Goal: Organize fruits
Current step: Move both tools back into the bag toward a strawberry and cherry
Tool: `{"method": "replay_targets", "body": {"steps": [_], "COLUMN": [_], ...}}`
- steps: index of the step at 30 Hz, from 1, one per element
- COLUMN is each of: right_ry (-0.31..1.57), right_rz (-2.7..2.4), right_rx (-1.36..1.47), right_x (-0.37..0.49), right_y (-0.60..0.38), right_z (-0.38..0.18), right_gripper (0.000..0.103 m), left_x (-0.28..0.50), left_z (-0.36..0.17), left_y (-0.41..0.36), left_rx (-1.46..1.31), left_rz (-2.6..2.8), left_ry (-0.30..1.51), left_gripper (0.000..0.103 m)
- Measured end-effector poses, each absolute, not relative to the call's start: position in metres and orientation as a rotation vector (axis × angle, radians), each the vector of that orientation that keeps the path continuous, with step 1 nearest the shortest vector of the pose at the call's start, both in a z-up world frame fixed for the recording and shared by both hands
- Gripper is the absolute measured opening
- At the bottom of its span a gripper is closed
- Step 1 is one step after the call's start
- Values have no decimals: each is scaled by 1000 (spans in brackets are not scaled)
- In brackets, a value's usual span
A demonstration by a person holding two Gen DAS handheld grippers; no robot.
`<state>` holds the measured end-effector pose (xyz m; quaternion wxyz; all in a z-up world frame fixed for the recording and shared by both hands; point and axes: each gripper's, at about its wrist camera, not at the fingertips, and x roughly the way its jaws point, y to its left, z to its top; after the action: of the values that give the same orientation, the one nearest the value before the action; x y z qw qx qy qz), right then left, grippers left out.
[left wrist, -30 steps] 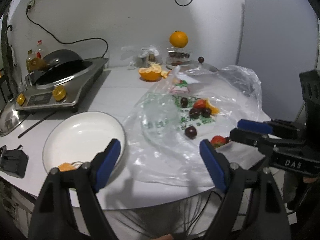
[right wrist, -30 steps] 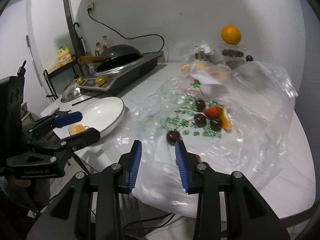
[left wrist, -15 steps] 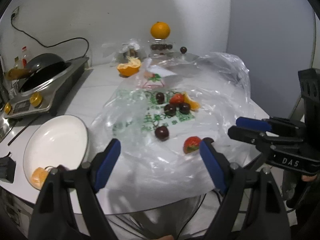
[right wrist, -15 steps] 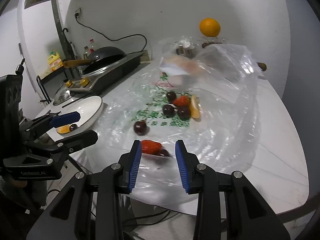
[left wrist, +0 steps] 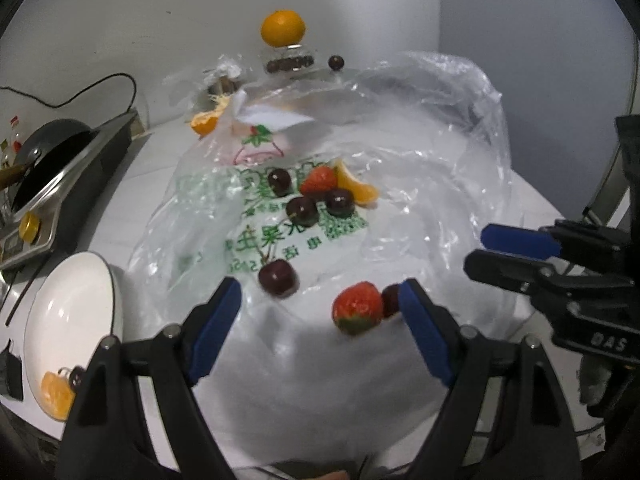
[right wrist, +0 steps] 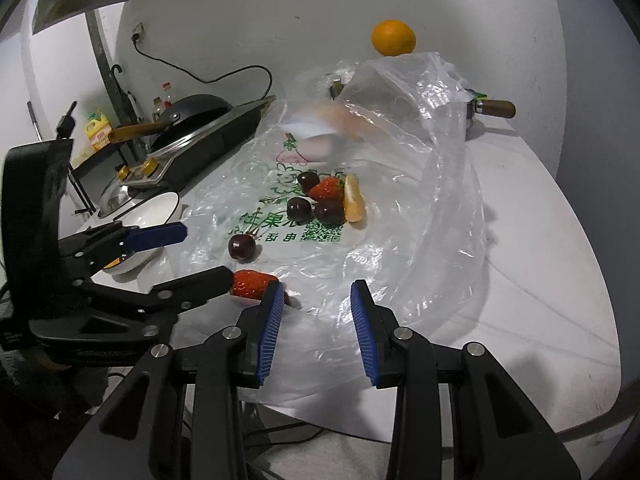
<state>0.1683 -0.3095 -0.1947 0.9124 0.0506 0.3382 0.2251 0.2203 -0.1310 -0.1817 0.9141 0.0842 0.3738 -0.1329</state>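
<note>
White tabletop (right wrist: 540, 240) carries a clear plastic bag (left wrist: 420, 184), and near its front edge lies the nearest strawberry (left wrist: 357, 307), long axis slanting, leafy end toward you. A dark cherry (left wrist: 391, 299) touches its right side. Your left gripper (left wrist: 320, 320) stands wide with the berry between its jaws, unpressed. Your right gripper (right wrist: 316, 320) is narrower and holds nothing. Farther back lie more cherries, another strawberry and an orange wedge (left wrist: 356, 188). At left sits a white bowl (left wrist: 68, 304).
</note>
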Motion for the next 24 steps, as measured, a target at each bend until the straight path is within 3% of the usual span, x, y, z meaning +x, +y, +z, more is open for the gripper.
{"method": "replay_targets", "body": {"steps": [13,17,20,23,24], "right_ry": [704,698,701,703,703], "right_rz": [516,516,511,510,512], "right_rx": [74,75,75,74,72], "right_x": [177,177,179,179,179], "right_y": [-300,-299,-298,-298,-298], "right_z": [-200,-200,-202,-202,-202], "right_gripper": [37,37,37,37,37], "left_x": [242,242,243,244,243], "left_z": [-208,-206,-207,-208,-207], "left_y": [-130,-133,-132,-128,-128], "left_rx": [120,124,85,42,33], "left_rz": [-330,-360,-408,-429,-439], "left_ry": [894,883,895,909,910], "left_gripper": [81,61,50,47,40]}}
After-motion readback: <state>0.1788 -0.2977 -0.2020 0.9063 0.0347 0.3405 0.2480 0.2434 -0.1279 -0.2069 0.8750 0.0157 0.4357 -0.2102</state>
